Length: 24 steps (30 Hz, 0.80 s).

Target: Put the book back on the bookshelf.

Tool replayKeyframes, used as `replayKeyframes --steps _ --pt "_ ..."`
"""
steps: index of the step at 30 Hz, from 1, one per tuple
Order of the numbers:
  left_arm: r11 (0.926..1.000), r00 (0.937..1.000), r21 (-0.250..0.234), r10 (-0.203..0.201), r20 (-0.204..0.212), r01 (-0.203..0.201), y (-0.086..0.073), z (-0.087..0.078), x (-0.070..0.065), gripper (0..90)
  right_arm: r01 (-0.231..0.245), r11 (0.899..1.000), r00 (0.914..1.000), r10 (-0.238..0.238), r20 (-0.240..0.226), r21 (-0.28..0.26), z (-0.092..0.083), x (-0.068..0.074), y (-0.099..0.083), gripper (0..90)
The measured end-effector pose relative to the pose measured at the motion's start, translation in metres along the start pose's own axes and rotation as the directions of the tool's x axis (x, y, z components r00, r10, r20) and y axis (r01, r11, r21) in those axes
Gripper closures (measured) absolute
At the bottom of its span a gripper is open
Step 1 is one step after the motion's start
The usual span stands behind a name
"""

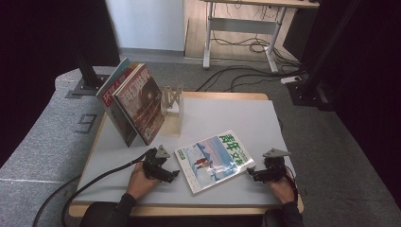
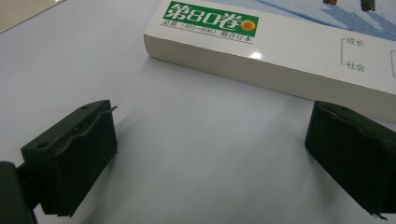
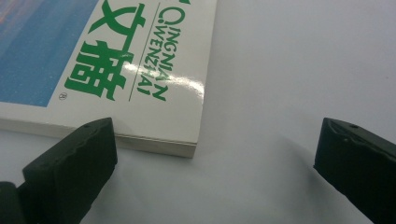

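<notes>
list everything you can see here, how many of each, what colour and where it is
magazine: 1, white and blue cover with green lettering, lying flat at the near middle of the table, between the two grippers
standing books: 2 at least, reddish-brown and pale covers, leaning upright at the far left of the table
book rack: 1, pale, just right of the standing books
table: 1, grey top with a wooden edge, centre
desk: 1, pale metal legs, on the floor behind, with cables beneath it
left gripper: 1, black, open, left of the magazine, its fingers apart
right gripper: 1, black, open, at the magazine's right corner
hands: 2, dark sleeves, near edge
</notes>
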<state>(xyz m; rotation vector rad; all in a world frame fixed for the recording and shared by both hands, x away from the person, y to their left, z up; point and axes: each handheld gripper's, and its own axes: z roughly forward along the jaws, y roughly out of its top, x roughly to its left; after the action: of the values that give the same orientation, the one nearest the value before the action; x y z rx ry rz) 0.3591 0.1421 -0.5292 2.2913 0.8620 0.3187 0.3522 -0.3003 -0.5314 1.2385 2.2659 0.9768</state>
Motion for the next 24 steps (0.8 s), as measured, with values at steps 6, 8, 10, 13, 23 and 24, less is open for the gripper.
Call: replayKeyframes --steps 6,8,10,13,23,24 --pt "1.0000 1.0000 0.000 0.000 0.000 0.000 0.000 0.000 0.000 1.7 -0.011 1.000 0.9997 0.010 0.022 0.007 0.006 -0.004 0.007 0.0" --pt "1.0000 1.0000 0.000 0.000 0.000 0.000 0.000 0.000 0.000 1.7 -0.015 1.000 0.9995 0.015 0.028 0.009 0.008 -0.006 0.009 0.0" --pt "1.0000 1.0000 0.000 0.000 0.000 0.000 0.000 0.000 0.000 1.7 -0.018 1.000 0.9994 0.018 0.030 0.011 0.009 -0.006 0.011 0.0" --pt "1.0000 1.0000 0.000 -0.001 0.000 0.001 0.000 0.000 0.000 1.7 -0.030 0.999 0.9988 0.029 0.040 0.014 0.015 -0.010 0.016 0.0" --pt "1.0000 1.0000 0.000 -0.001 0.000 0.001 0.000 0.000 0.000 1.7 -0.065 0.998 0.9965 0.065 0.053 0.011 0.031 -0.019 0.031 0.0" --pt "1.0000 1.0000 0.000 -0.001 0.000 0.001 0.000 0.000 0.000 1.7 -0.065 0.998 0.9965 0.065 0.053 0.011 0.031 -0.019 0.031 0.0"
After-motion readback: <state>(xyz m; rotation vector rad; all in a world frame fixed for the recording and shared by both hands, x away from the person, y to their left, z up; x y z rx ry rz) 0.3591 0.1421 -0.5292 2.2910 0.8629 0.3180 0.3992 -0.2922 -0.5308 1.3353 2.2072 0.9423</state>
